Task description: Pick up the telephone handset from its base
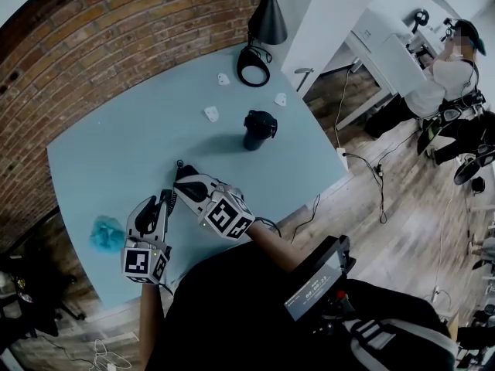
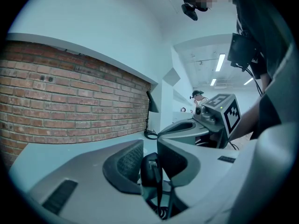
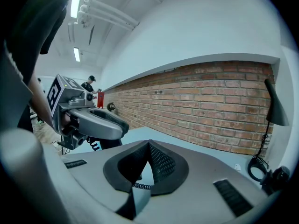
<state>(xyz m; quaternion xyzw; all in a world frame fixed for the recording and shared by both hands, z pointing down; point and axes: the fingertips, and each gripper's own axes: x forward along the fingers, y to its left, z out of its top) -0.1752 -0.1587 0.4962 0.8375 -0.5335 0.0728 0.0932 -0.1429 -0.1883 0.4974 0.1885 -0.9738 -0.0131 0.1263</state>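
within left gripper point(image 2: 148, 149) — black handset point(image 2: 150, 171)

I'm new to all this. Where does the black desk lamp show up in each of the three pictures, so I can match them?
Head view: the black desk lamp is at top centre.
Left gripper view: the lamp is small, mid-frame, at the right end of the bricks.
Right gripper view: the lamp is at the far right edge.
Shared landmark: the brick wall, next to the lamp in every view.
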